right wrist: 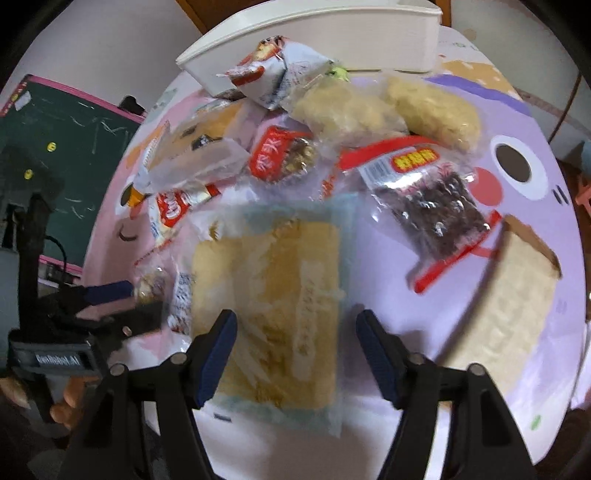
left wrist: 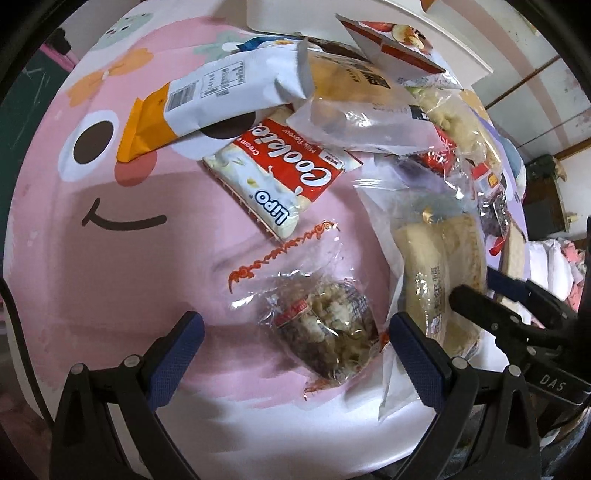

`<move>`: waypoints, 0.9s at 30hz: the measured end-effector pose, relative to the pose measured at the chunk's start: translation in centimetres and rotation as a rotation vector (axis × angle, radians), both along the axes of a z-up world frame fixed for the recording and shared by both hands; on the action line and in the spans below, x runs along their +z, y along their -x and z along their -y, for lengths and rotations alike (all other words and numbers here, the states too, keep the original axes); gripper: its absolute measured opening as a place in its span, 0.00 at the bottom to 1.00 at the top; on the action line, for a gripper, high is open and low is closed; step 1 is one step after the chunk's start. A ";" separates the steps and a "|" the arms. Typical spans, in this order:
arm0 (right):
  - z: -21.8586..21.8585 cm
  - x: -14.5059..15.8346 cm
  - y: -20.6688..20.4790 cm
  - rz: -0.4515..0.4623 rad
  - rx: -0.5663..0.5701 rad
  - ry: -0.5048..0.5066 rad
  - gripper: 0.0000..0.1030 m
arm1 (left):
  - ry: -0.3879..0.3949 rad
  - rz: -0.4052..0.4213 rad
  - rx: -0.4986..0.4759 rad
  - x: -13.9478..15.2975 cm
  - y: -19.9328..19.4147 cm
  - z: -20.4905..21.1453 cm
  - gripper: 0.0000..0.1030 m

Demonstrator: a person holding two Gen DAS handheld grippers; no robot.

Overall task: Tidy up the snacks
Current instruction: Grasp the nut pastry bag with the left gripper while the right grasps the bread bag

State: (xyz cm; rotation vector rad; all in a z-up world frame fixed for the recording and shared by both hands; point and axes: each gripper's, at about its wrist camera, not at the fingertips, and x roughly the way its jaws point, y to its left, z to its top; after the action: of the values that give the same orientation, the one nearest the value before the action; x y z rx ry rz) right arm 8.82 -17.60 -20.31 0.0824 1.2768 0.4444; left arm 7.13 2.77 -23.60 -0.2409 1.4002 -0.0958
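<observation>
A heap of wrapped snacks lies on a round table with a pink and purple cartoon cloth [left wrist: 110, 266]. My left gripper [left wrist: 295, 332] points down, open, over a clear-wrapped nut snack [left wrist: 332, 328]; the snack lies between the fingers, nearer the right one, and no pad presses it. My right gripper [right wrist: 297, 332] is open above a yellow cake packet [right wrist: 273, 302], its left finger over the packet and its right finger just off the edge. That cake packet [left wrist: 436, 273] also shows in the left wrist view, with the right gripper [left wrist: 491, 295] beside it.
Behind lie a Lipo cookie pack [left wrist: 280, 177], a white and orange bag [left wrist: 221, 96], a dark raisin pack [right wrist: 439, 210] and pale puffed snacks [right wrist: 432, 107]. A white bin [right wrist: 332, 33] stands at the far edge. A pale cracker slab [right wrist: 509, 295] lies right; a chalkboard [right wrist: 74, 129] stands left.
</observation>
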 end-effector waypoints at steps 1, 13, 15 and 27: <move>-0.4 0.0 0.0 0.015 0.013 0.007 0.73 | -0.008 0.002 -0.006 -0.1 0.0 0.3 0.97; -1.3 2.2 1.2 0.088 0.052 -0.079 0.23 | -0.041 0.068 -0.053 1.8 0.2 1.9 0.38; -0.8 3.1 1.5 0.104 0.041 -0.078 0.21 | -0.038 0.098 -0.045 2.7 0.5 1.6 0.37; -0.2 12.8 3.9 0.398 0.014 -0.005 0.17 | -0.107 0.351 -0.080 11.9 2.5 0.7 0.37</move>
State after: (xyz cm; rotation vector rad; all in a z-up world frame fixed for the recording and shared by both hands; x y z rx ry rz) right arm 4.96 -17.36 -7.53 -0.0114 0.8858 0.4500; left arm 4.58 2.05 -11.74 -0.0737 1.0612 -0.1222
